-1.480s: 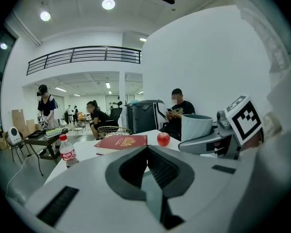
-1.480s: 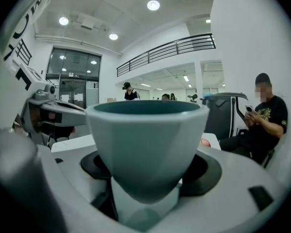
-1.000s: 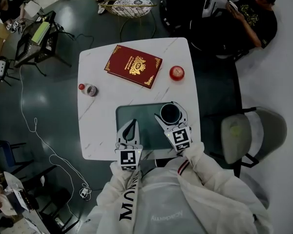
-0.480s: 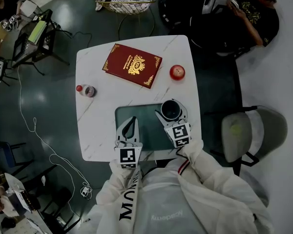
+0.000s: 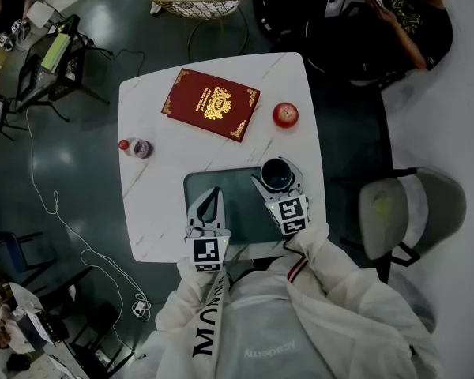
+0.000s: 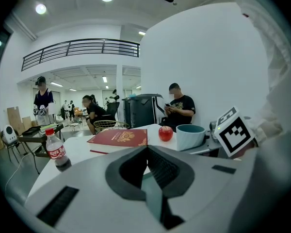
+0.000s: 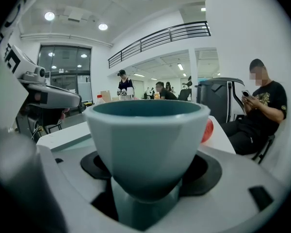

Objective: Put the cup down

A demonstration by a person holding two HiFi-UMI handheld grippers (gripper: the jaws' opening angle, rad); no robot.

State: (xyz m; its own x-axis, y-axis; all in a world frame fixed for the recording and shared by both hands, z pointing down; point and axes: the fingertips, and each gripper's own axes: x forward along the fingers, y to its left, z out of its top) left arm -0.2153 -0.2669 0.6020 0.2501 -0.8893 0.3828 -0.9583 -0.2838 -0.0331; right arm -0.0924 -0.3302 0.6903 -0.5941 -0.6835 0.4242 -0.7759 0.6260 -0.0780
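Observation:
A teal cup [image 5: 276, 175] stands upright between the jaws of my right gripper [image 5: 277, 181] over the far right corner of a dark green mat [image 5: 237, 192]. The jaws stand wide and close on the cup's sides. In the right gripper view the cup [image 7: 148, 144] fills the middle, its narrow base between the pads of the right gripper [image 7: 148, 181]. Whether its base touches the mat I cannot tell. My left gripper [image 5: 209, 198] rests shut and empty on the mat's left part. The left gripper view shows the cup [image 6: 190, 136] at the right, beyond the left gripper [image 6: 146, 152].
On the white marble table [image 5: 166, 204] lie a red book [image 5: 209, 103], a red apple [image 5: 285, 115] just beyond the cup, and a small bottle [image 5: 134, 147] at the left. A grey chair [image 5: 403, 215] stands to the right. A seated person [image 5: 403, 22] is beyond it.
The right gripper and the cup have edged slightly away from me over the mat. The left gripper has stayed in place.

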